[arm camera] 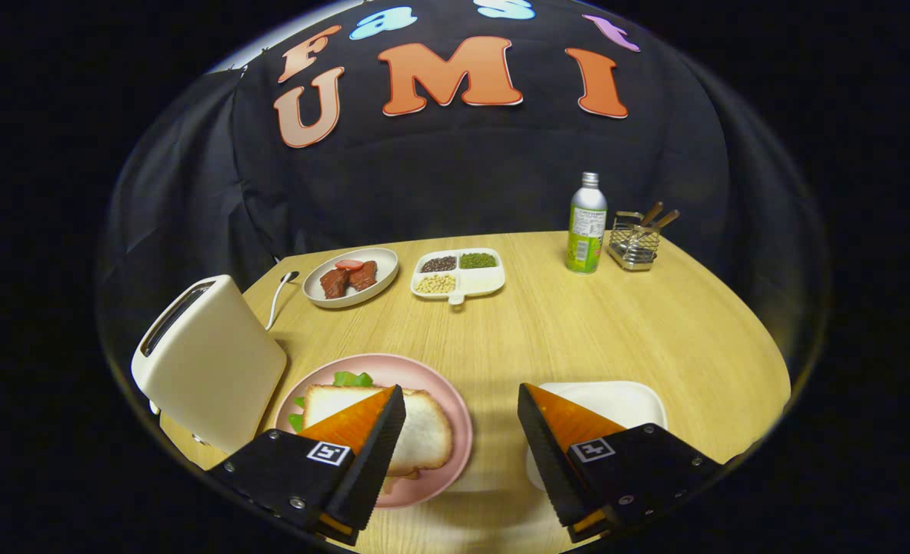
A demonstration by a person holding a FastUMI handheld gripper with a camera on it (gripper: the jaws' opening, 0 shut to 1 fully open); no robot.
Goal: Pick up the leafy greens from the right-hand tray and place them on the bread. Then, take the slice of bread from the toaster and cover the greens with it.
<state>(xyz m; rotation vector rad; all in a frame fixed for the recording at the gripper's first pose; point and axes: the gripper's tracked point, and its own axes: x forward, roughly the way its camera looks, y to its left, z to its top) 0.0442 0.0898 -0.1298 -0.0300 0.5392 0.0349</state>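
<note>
Leafy greens [351, 379] are peeking out, bright green, from under a slice of bread [416, 431] on the pink plate [455, 408]; another bit of green is showing at the slice's left edge. The bread is lying flat on top of them, pale in the middle with a tan crust, and more bread seems to be sitting beneath it, though that part is mostly hidden.

Taking the pink plate as the landmark: to its left, a cream toaster [208, 362] is standing just beside it, its slot facing up. Behind the plate and a little left, a white spoon [279, 292] is lying on the bench [562, 331], next to a shallow dish of dark red pieces [351, 277]. Behind the plate and slightly right, a white divided dish [458, 273] is holding dark, green and pale grains in separate compartments. To the plate's right, a white tray [624, 400] is resting on the bench. Far behind and right of the plate, a green-labelled bottle [587, 223] is standing upright beside a wire holder [635, 242] with brown handles.

The claw [462, 431] is hanging wide, gripping nothing; its left finger is overlapping the bread in view, its right finger the tray.
</note>
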